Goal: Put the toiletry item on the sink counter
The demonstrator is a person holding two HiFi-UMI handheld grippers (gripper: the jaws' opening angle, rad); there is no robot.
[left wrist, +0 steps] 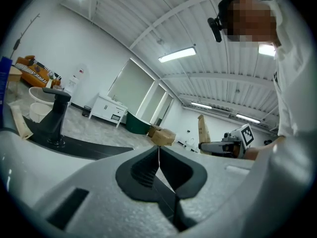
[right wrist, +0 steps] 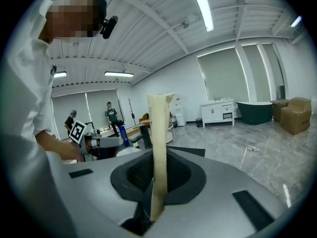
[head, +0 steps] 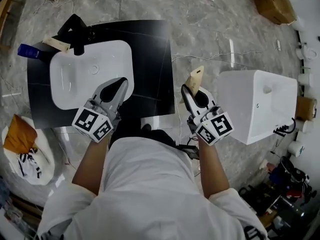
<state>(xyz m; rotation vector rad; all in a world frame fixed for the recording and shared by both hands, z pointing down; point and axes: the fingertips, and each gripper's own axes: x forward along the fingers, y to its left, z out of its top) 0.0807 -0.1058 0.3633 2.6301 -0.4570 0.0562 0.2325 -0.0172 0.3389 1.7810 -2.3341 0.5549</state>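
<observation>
My right gripper [head: 186,90] is shut on a flat beige toiletry tube [head: 196,78], held upright to the right of the black sink counter [head: 152,59]. In the right gripper view the tube [right wrist: 159,128] rises from between the closed jaws of my right gripper [right wrist: 156,157]. Over the white basin [head: 80,79] my left gripper [head: 120,83] is shut and holds nothing. The left gripper view shows that gripper [left wrist: 158,151] with its jaws pressed together. A second beige tube [head: 56,44] lies on the counter beside the black faucet [head: 75,31].
A blue bottle [head: 27,51] lies at the counter's left edge. A white box-like unit [head: 257,104] stands right of my right gripper. A cardboard box [head: 272,4] is at the far right, and a white seat with an orange cushion [head: 19,136] at the left. Two people [right wrist: 111,114] stand far off.
</observation>
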